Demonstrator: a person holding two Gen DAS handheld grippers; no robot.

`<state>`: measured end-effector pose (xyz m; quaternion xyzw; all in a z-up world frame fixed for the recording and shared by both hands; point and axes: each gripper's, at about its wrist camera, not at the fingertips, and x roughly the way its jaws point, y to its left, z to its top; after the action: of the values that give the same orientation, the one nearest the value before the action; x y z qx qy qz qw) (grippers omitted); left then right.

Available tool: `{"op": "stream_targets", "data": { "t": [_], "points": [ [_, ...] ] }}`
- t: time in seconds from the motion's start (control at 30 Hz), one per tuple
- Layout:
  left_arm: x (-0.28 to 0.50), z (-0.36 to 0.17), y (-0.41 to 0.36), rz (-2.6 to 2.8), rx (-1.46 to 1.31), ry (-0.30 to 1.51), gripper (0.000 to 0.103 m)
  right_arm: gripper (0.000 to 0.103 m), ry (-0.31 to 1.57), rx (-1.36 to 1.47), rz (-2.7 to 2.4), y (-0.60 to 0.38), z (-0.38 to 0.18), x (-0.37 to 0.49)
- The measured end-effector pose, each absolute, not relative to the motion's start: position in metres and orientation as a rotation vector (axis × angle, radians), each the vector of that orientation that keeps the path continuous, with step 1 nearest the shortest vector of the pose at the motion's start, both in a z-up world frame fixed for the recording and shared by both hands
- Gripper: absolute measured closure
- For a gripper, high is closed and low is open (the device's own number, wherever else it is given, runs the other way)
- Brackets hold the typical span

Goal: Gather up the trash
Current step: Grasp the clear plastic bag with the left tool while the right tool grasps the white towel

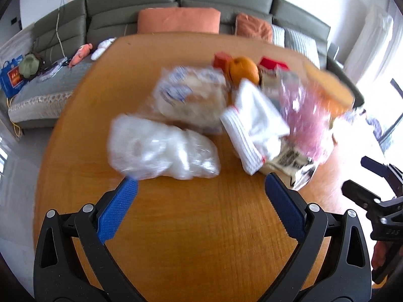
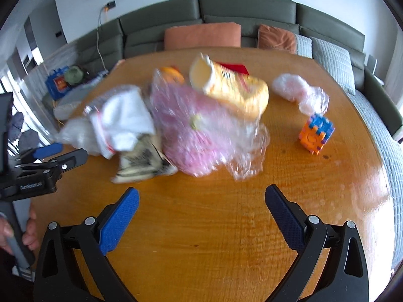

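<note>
You had both tools hanging over the near side of the wooden table (image 2: 201, 226), with the rubbish heaped further out in the middle, which looked like a sensible stand-off for choosing a first piece before going in. Your left gripper (image 1: 201, 188) was spread wide, its blue pads (image 1: 118, 209) far apart and nothing between them; its left tip sat just at the near edge of the crumpled clear plastic bag (image 1: 161, 148), though the blur made it impossible to say whether it touched. Your right gripper (image 2: 201, 196) was equally wide open and held nothing, with bare table between its tips and the pink plastic wrap (image 2: 199, 136) just beyond. That wrap lay in the centre of the pile, with the yellow packet (image 2: 231, 88) tilted on its far right edge, the white cloth-like piece (image 2: 123, 123) to its left, and a printed paper scrap (image 2: 143, 163) poking out nearest you. A second clump of clear film (image 2: 299, 93) sat apart on the far right, near the orange and blue block toy (image 2: 317, 136), which I would judge is not rubbish and should stay put. The orange (image 1: 244, 70) at the far side of the heap seemed likewise something to leave. Loose film collapses and slips, so a deep bite into the bulk would probably have served better than pinching an edge.
</note>
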<state>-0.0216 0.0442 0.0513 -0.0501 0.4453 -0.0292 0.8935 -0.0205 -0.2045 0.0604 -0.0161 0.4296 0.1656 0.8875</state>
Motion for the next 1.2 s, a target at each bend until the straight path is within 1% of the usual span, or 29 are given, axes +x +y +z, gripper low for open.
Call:
{"op": "stream_targets", "data": {
  "t": [0.03,0.13,0.2,0.3,0.33,0.43,0.47,0.7,0.73,0.8,0.87,0.9,0.97,1.13,1.2],
  "points": [
    [-0.021,0.056,0.048,-0.057,-0.114,0.917,0.006,0.003,0.884,-0.031,0.350,-0.204,0.068,-0.019],
    [-0.018,0.070,0.057,-0.051,-0.136,0.883,0.006,0.008,0.866,-0.023,0.361,-0.200,0.090,-0.015],
    [-0.016,0.075,0.062,-0.037,-0.136,0.872,0.006,0.009,0.877,0.009,0.407,-0.195,0.103,-0.014],
    [-0.011,0.075,0.076,-0.005,-0.133,0.873,0.006,0.011,0.902,0.007,0.485,-0.177,0.110,-0.004],
    [-0.009,0.074,0.080,0.001,-0.131,0.879,0.006,0.014,0.906,-0.023,0.516,-0.163,0.111,-0.003],
    [-0.009,0.069,0.094,0.017,-0.136,0.896,0.006,0.022,0.923,-0.081,0.562,-0.133,0.109,0.005],
    [-0.010,0.069,0.100,0.018,-0.145,0.900,0.006,0.023,0.931,-0.095,0.577,-0.122,0.106,0.010],
    [-0.019,0.064,0.124,0.013,-0.179,0.921,0.006,0.023,0.960,-0.238,0.605,-0.065,0.082,0.037],
    [-0.019,0.063,0.125,0.008,-0.184,0.924,0.006,0.025,0.971,-0.263,0.595,-0.058,0.076,0.043],
    [-0.017,0.060,0.125,-0.002,-0.185,0.932,0.006,0.041,1.015,-0.298,0.574,-0.050,0.062,0.056],
    [-0.015,0.055,0.120,-0.016,-0.176,0.943,0.006,0.079,1.067,-0.307,0.560,-0.050,0.051,0.065],
    [-0.013,0.053,0.117,-0.025,-0.171,0.950,0.006,0.082,1.095,-0.281,0.568,-0.052,0.049,0.069],
    [-0.008,0.049,0.111,-0.041,-0.162,0.959,0.006,0.087,1.091,-0.218,0.576,-0.060,0.055,0.069],
    [0.007,0.041,0.094,-0.070,-0.135,0.981,0.006,0.088,1.021,-0.114,0.598,-0.081,0.085,0.056],
    [0.016,0.032,0.087,-0.068,-0.103,1.019,0.006,0.088,0.997,-0.089,0.602,-0.085,0.095,0.054]
  ]
}}
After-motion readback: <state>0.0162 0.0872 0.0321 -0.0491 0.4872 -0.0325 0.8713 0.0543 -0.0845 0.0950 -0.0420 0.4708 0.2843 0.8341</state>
